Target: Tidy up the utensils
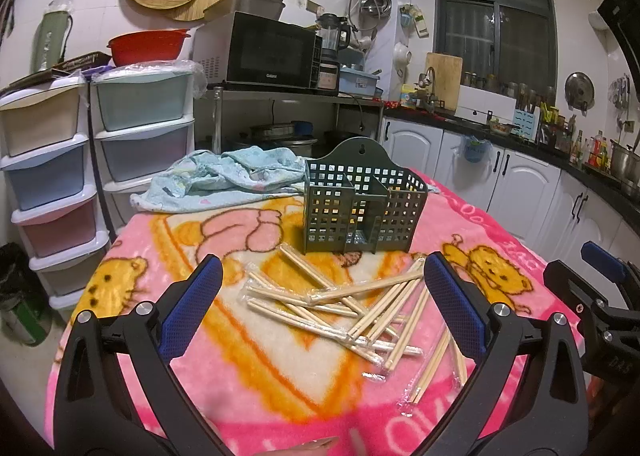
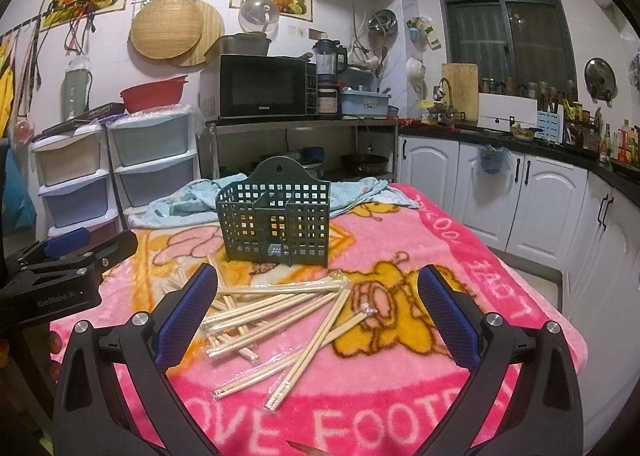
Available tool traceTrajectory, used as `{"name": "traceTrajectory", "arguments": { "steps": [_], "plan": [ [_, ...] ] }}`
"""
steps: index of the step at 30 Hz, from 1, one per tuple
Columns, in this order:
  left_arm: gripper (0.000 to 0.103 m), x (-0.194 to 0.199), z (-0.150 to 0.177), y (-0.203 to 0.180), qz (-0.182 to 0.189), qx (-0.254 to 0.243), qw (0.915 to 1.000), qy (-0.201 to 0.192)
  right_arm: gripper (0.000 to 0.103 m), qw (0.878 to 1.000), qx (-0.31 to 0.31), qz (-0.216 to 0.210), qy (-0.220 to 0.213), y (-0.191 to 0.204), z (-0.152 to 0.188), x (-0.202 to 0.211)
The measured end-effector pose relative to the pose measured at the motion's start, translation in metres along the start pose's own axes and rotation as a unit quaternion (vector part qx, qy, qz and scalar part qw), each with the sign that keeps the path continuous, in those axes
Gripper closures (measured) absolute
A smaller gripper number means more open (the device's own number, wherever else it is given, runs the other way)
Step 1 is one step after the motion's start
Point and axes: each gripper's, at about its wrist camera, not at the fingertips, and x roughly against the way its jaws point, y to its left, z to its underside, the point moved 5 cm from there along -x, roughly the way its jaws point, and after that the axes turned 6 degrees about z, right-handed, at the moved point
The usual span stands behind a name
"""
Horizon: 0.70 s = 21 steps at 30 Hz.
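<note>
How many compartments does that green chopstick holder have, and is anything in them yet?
3 in the dark green perforated plastic holder: left, a narrower middle one, and right. All look empty; the wrapped bamboo chopsticks lie on the pink blanket in front. The bottoms are partly hidden.

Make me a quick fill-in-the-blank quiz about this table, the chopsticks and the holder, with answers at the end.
1. The chopsticks lie loose on a ____ blanket.
2. The green holder stands ____ the chopsticks, farther from the cameras.
3. Both the left gripper and the right gripper are ____, holding nothing.
4. The holder contains ____ chopsticks.

Answers: pink; behind; open; no
</note>
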Motion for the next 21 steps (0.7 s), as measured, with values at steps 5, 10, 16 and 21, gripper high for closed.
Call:
{"name": "traceTrajectory", "arguments": {
  "steps": [5,10,16,21],
  "plan": [
    [0.01,0.0,-0.002,-0.001,0.002,-0.001,1.0,0.001,0.006,1.0,0.002,-0.002,-0.001,0.0,0.0,0.001],
    [0.01,0.002,-0.007,0.001,0.007,0.004,1.0,0.005,0.006,1.0,0.012,-0.017,0.004,0.008,0.001,-0.003],
    [0.01,0.002,-0.008,0.009,0.016,0.019,0.9997,0.004,0.006,0.999,0.023,-0.039,0.005,0.013,-0.002,-0.004],
    [0.01,0.0,-0.009,0.017,0.016,0.028,0.9995,0.005,0.006,0.998,0.028,-0.053,0.009,0.018,-0.007,-0.005]
  ]
}}
